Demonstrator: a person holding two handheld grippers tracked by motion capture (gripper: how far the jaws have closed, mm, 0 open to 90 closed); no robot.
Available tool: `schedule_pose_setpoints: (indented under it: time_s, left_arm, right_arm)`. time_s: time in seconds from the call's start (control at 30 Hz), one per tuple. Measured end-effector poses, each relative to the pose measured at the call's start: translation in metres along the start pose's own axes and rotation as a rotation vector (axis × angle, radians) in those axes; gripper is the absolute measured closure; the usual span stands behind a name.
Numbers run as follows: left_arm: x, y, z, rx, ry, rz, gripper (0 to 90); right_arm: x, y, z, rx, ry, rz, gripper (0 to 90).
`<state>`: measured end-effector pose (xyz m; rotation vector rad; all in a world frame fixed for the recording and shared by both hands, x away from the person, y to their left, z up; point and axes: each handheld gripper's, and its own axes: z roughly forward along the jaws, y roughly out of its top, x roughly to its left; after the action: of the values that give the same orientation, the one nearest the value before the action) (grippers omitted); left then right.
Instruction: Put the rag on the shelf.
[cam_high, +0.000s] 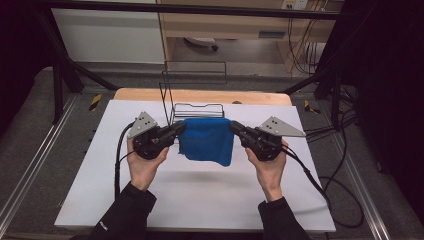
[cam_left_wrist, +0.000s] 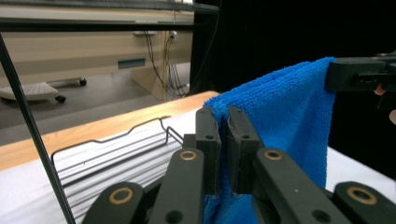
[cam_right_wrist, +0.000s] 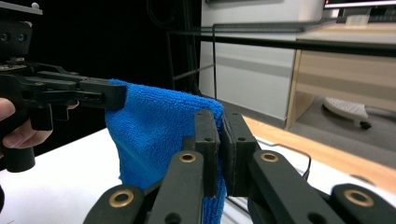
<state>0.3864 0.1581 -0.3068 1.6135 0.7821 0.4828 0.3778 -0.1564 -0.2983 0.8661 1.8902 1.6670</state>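
A folded blue cloth (cam_high: 207, 140) hangs in the air over the white table top (cam_high: 200, 200), stretched between my two grippers. My left gripper (cam_high: 181, 127) is shut on the cloth's upper left corner; in the left gripper view its jaws pinch the blue cloth (cam_left_wrist: 280, 116) at my left gripper (cam_left_wrist: 224, 116). My right gripper (cam_high: 233, 127) is shut on the upper right corner. In the right gripper view the cloth (cam_right_wrist: 154, 135) drapes down from my right gripper (cam_right_wrist: 221, 121), with the other gripper (cam_right_wrist: 112, 94) holding its far corner.
A black wire rack (cam_high: 196, 108) stands just behind the cloth, with a tall wire frame (cam_high: 195, 72) rising at the table's back edge. Cables (cam_high: 330, 185) trail off to the right. A wooden strip (cam_high: 200, 95) borders the far side.
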Motion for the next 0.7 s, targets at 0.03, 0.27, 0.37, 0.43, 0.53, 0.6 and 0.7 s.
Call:
schedule_pose_setpoints:
  time_s: [0.03, 0.27, 0.37, 0.43, 0.53, 0.6, 0.7]
  left_arm:
    - [0.000, 0.002, 0.000, -0.009, 0.001, -0.002, 84.7]
    - [0.003, 0.018, -0.004, -0.053, 0.010, 0.005, 84.8]
    - [0.004, 0.024, -0.006, -0.066, 0.017, 0.012, 84.9]
    - [0.005, 0.026, -0.006, -0.077, 0.023, 0.009, 84.9]
    - [0.008, 0.030, -0.005, -0.087, 0.028, 0.012, 84.9]
    - [0.010, 0.033, -0.005, -0.091, 0.031, 0.012, 84.9]
    - [0.012, 0.037, -0.006, -0.104, 0.034, 0.009, 84.9]
  right_arm:
    - [0.000, 0.003, 0.000, -0.009, -0.002, -0.005, 86.4]
    - [0.004, 0.019, 0.003, -0.054, -0.020, -0.036, 86.5]
    - [0.006, 0.025, 0.005, -0.066, -0.027, -0.053, 86.5]
    - [0.007, 0.027, 0.005, -0.071, -0.030, -0.054, 86.5]
    - [0.008, 0.032, 0.008, -0.082, -0.035, -0.060, 86.5]
    - [0.008, 0.037, 0.011, -0.089, -0.044, -0.066, 86.5]
    - [0.008, 0.041, 0.014, -0.101, -0.047, -0.069, 86.5]
